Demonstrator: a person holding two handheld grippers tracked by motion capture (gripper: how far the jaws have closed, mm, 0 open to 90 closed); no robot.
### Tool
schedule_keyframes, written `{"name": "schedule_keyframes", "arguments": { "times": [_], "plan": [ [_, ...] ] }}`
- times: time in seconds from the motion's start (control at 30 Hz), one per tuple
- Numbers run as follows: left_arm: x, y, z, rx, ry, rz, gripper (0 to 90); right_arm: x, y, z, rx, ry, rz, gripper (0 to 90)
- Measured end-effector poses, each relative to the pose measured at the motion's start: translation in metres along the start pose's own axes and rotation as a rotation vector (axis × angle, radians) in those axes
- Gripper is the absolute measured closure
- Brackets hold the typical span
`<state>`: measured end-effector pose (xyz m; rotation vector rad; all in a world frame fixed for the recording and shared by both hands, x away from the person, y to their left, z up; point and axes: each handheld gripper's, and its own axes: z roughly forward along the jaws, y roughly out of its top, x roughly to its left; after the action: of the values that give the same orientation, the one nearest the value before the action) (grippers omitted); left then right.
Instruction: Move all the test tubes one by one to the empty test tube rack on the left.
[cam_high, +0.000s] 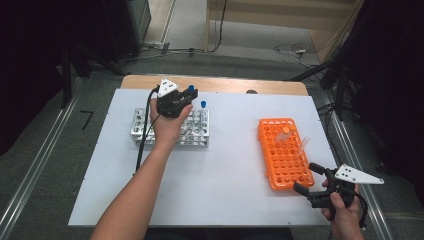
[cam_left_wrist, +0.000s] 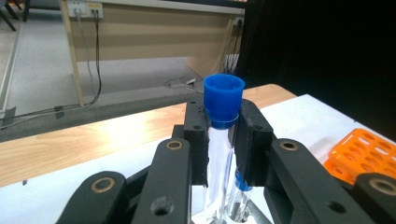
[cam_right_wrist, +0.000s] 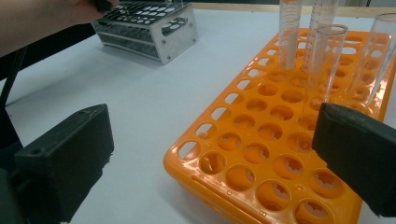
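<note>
Jaws of the right gripper (cam_right_wrist: 205, 158) stand wide and empty beside the orange plastic rack (cam_high: 285, 155) holding several uncapped tubes. Farther off, the left gripper (cam_left_wrist: 223, 140) clamps a blue-capped clear tube (cam_left_wrist: 223, 116) above the metal rack (cam_high: 197, 131); seating it remains.

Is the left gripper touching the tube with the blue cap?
Touching. The left gripper view shows the left gripper with both black jaws pressed against the sides of the blue-capped tube, just under its cap, with no gap.
</note>
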<state>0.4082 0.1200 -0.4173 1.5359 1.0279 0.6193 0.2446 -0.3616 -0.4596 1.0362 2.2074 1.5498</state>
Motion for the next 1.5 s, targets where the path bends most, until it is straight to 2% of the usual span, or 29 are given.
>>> {"name": "schedule_keyframes", "arguments": {
  "times": [0.3, 0.47, 0.6, 0.73, 0.83, 0.93, 1.13, 1.2, 1.27, 1.5],
  "plan": [
    [-0.003, -0.007, 0.009, 0.05, 0.017, 0.012, 76.9, 0.0, 0.0, -0.001, -0.001, -0.004, 0.006, 0.0],
    [-0.009, -0.011, 0.012, 0.084, 0.036, 0.056, 76.8, 0.0, 0.0, 0.0, -0.003, -0.002, 0.002, 0.0],
    [-0.009, -0.014, 0.014, 0.099, 0.04, 0.047, 76.4, 0.0, 0.0, 0.0, -0.001, -0.002, -0.002, 0.0],
    [-0.012, -0.016, 0.015, 0.118, 0.045, 0.075, 74.4, 0.0, 0.0, 0.0, 0.0, -0.004, -0.002, 0.0],
    [-0.012, -0.016, 0.014, 0.135, 0.046, 0.074, 70.8, 0.0, 0.0, 0.001, 0.001, -0.004, -0.004, 0.0],
    [-0.011, -0.016, 0.012, 0.149, 0.031, 0.044, 70.6, 0.0, 0.0, 0.001, 0.002, -0.006, -0.004, 0.0],
    [-0.01, -0.015, 0.002, 0.147, 0.015, 0.001, 56.8, 0.001, 0.0, 0.001, 0.007, -0.008, -0.004, 0.0],
    [-0.012, -0.015, -0.004, 0.132, 0.003, -0.007, 50.2, 0.0, 0.0, 0.002, 0.008, -0.01, -0.005, 0.0],
    [-0.013, -0.015, -0.01, 0.122, -0.013, -0.011, 45.3, 0.0, 0.0, 0.002, 0.008, -0.011, -0.005, 0.0],
    [-0.025, -0.017, -0.036, 0.097, -0.053, -0.019, 19.9, -0.002, 0.001, 0.003, 0.013, -0.019, -0.004, 0.0]
  ]
}}
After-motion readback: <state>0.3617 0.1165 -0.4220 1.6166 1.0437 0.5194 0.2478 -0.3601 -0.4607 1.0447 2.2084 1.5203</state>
